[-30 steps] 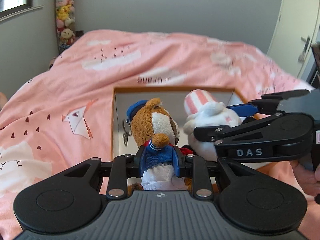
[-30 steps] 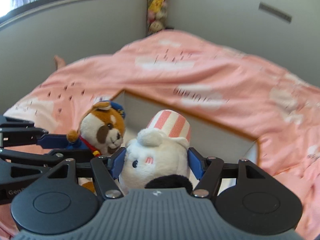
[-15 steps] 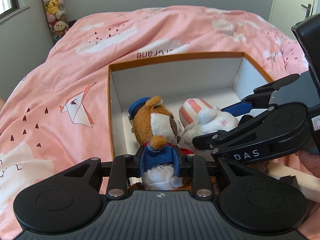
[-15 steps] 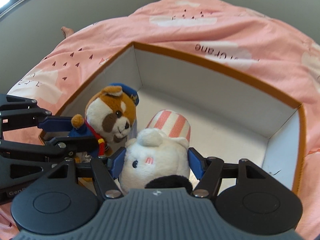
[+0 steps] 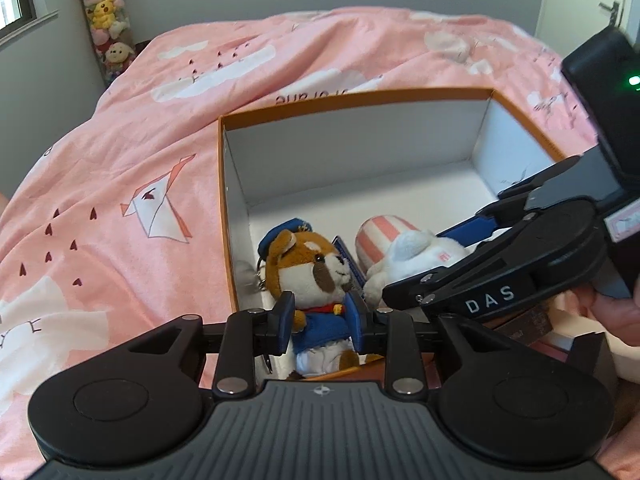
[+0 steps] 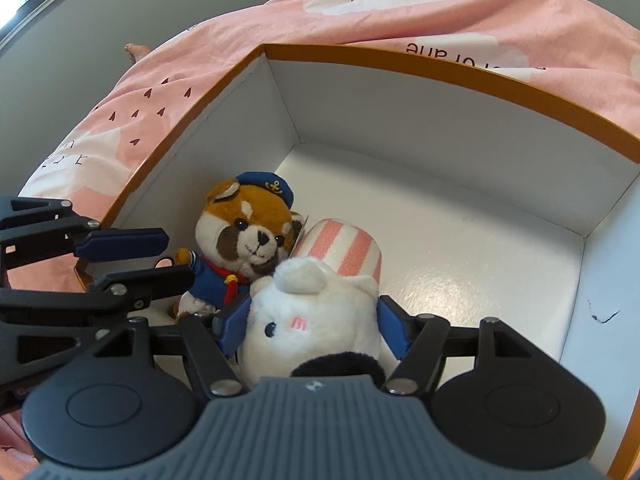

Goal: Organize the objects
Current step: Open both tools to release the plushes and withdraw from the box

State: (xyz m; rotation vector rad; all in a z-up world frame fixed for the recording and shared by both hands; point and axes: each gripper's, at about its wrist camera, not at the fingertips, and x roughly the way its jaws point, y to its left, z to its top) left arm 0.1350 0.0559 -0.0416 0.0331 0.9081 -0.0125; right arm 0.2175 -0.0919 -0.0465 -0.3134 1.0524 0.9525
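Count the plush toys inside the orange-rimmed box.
2. The brown sailor-suited plush dog sits by the left wall of the orange-rimmed white cardboard box. The white plush with the pink-striped hat leans beside it, nearer the middle. Smaller toys behind them could be hidden.

The box [image 6: 448,76] on the pink bedspread [image 5: 120,184] is open-topped, walled on all sides with orange rims. Its far half and right side are bare white floor, free up to the far wall and the right wall. The near left corner is crowded: the brown sailor plush [image 6: 244,240] sits against the left wall, the white plush with a striped hat [image 6: 316,312] touches its right side, and the left gripper [image 5: 320,316] and right gripper [image 6: 312,320] fill the space above the near rim.
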